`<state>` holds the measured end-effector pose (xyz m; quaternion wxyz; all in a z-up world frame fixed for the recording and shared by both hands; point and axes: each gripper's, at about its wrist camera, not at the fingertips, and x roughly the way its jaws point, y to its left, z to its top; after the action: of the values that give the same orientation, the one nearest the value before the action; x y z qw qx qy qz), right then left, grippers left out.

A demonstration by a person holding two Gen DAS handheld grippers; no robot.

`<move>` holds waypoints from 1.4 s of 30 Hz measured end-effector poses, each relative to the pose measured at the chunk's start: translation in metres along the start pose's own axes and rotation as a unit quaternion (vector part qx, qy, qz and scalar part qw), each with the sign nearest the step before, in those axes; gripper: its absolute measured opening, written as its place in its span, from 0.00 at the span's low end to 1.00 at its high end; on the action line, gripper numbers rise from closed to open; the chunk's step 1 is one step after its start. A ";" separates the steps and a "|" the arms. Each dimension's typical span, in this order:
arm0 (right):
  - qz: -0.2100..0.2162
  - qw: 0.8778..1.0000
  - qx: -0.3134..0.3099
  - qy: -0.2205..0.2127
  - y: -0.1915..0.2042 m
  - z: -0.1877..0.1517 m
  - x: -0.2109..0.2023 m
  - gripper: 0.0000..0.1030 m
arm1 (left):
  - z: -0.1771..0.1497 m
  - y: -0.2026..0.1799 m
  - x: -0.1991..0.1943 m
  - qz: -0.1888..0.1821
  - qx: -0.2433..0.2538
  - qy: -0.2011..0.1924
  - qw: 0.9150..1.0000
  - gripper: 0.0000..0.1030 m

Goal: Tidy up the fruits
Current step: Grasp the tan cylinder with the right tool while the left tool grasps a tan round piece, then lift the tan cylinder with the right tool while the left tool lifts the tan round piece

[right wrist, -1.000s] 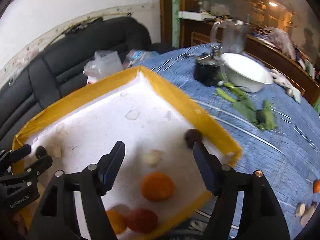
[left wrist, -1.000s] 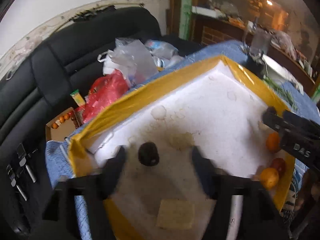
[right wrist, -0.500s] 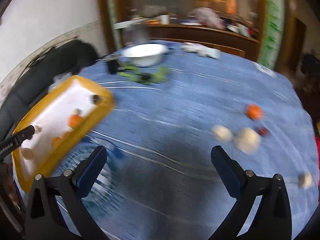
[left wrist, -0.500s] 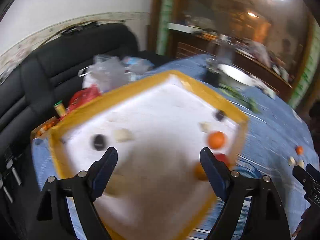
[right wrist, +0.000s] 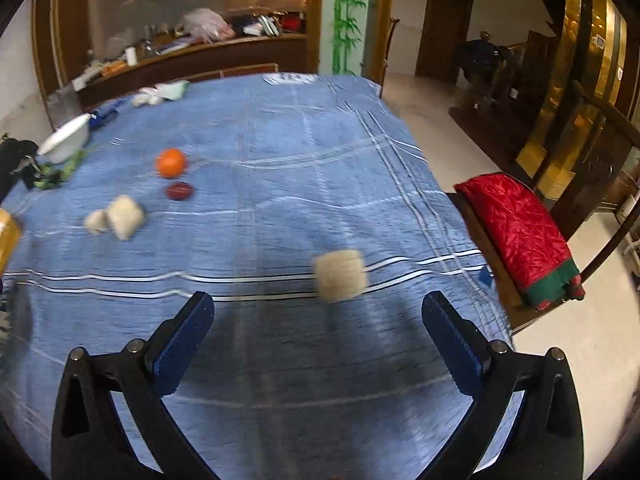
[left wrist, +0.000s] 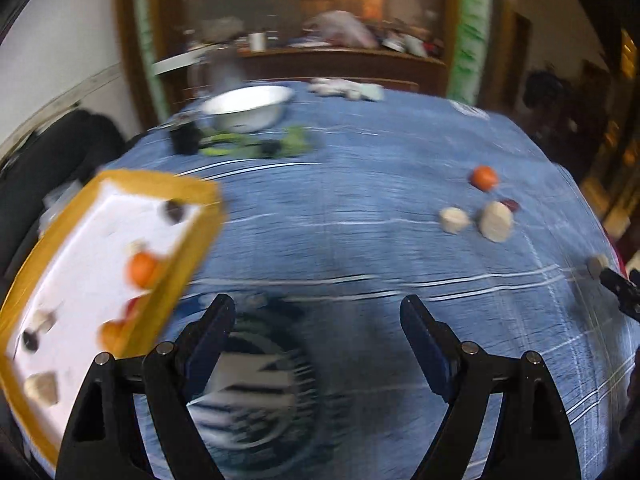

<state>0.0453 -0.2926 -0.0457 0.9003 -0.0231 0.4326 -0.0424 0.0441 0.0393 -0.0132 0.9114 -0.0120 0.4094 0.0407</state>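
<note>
Both grippers swung off tray (left wrist: 196, 192), now left of frame with some fruit already inside. Left gripper (left wrist: 316, 332) spread, empty. Right gripper (right wrist: 318, 330) spread, empty, over desk (right wrist: 280, 152). Orange (right wrist: 171, 163) upper left, loose; guess next pick.

Both grippers swing rightward off the yellow-rimmed white foam tray (left wrist: 188, 192) since 1.0 s ago. Left gripper (left wrist: 316, 316): was low over tray w/ a dark round fruit between its fingers; now over blue striped tablecloth (left wrist: 360, 220), tray pushed to left edge of its view, jaws wider apart, nothing between them. Right gripper (right wrist: 318, 314): was over tray above an orange; tray now only a sliver at far left, and a pale tan blurred square piece (right wrist: 340, 276) sits just ahead of its spread, empty jaws. Round orange fruit (right wrist: 171, 163) & small dark-red fruit (right wrist: 180, 191) now in right view.
</note>
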 end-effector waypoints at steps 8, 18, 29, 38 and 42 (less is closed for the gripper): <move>0.007 1.000 -0.012 0.015 -0.002 0.006 0.024 0.76 | 0.019 -0.058 0.041 -0.035 0.062 0.020 0.997 0.82; 0.018 1.000 -0.003 0.017 -0.008 0.002 0.031 0.32 | 0.042 -0.090 0.085 -0.052 0.073 0.028 0.996 0.80; 0.025 1.000 0.000 0.001 -0.005 0.002 0.018 0.32 | 0.039 -0.081 0.080 -0.059 0.072 0.018 0.995 0.26; 0.075 0.997 -0.013 -0.032 0.042 -0.013 -0.028 0.32 | 0.010 -0.049 0.030 -0.048 0.049 -0.006 0.998 0.26; 0.100 0.994 -0.017 -0.044 0.071 -0.026 -0.041 0.32 | -0.001 -0.038 0.020 -0.050 0.040 -0.006 0.998 0.26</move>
<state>0.0036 -0.2176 -0.0351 0.9176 0.0031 0.3936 0.0564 0.0598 0.0022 -0.0297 0.9146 0.0040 0.4038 -0.0208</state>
